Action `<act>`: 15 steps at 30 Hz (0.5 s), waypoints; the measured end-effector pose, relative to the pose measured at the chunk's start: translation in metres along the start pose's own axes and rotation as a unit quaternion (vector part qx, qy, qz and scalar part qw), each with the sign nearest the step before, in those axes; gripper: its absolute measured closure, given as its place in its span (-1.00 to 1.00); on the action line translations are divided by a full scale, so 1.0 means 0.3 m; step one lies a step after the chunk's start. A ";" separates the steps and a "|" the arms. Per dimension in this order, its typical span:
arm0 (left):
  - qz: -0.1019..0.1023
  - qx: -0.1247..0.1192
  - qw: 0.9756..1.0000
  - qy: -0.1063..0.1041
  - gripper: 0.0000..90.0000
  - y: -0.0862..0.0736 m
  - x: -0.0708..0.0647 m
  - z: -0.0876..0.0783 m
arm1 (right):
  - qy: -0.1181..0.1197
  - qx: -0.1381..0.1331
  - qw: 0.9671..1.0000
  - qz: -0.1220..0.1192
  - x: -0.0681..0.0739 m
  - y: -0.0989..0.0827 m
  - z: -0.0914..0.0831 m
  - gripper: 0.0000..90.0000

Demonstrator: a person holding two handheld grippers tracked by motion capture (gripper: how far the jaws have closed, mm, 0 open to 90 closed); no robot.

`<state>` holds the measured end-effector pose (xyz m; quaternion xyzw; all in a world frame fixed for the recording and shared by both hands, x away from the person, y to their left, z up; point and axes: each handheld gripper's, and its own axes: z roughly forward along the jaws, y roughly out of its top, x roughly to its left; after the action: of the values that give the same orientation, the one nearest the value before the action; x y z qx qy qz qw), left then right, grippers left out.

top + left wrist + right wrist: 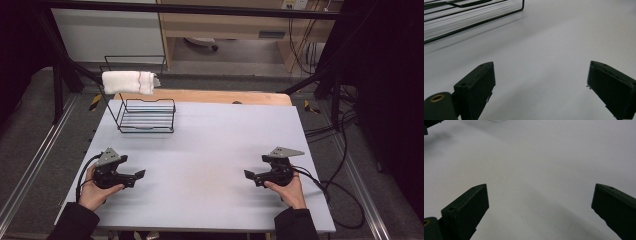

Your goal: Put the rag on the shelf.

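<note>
At the near edge of the table both grippers are held low, one in each hand, well apart. Left gripper sits near the near-left corner, jaws spread wide, nothing between them; same is seen in the left gripper view. Right gripper sits near the near-right corner, jaws likewise spread and empty, confirmed in the right gripper view. Jaw tips of both are pointed inward, toward the middle of the table.

Rolled white towel is found at the far-left corner, draped over the top rail of the black wire rack, raised above the tabletop. Thin red stripe is seen near its right end. Its long axis is run left-right, roughly parallel to the far edge. Rack's lower wires are caught in the left gripper view, ahead and to the left of the jaws.

Key relation: towel lies forward of the left gripper, nearly straight up the left edge; from the right gripper it lies diagonally across the whole table. Left gripper judged the nearer one by a clear margin. A grab is judged best made across the roll's short axis, so the jaws would need to be turned from their inward heading toward the far edge and lifted to rail height.
</note>
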<state>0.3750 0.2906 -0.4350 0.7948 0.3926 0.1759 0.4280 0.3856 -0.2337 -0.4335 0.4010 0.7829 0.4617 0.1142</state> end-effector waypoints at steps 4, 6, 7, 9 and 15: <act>0.001 0.002 1.000 -0.001 -0.82 -0.001 0.001 0.001 | -0.003 0.000 1.000 0.010 -0.027 -0.033 -0.035 -0.96; 0.001 0.001 1.000 -0.003 -0.82 -0.001 0.001 0.000 | -0.006 0.001 1.000 0.015 -0.037 -0.050 -0.045 -0.97; 0.001 0.000 1.000 -0.003 -0.82 -0.001 0.000 0.000 | -0.007 0.002 1.000 0.017 -0.040 -0.057 -0.048 -0.97; 0.002 0.001 1.000 -0.005 -0.82 -0.001 -0.002 0.001 | -0.009 0.001 1.000 0.020 -0.044 -0.067 -0.052 -0.97; 0.000 0.001 1.000 -0.010 -0.82 -0.002 -0.008 0.002 | -0.011 0.009 1.000 0.013 -0.042 -0.076 -0.048 -0.98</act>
<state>0.3737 0.2887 -0.4359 0.7972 0.3884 0.1673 0.4309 0.3740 -0.2576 -0.4466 0.4175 0.7804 0.4515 0.1128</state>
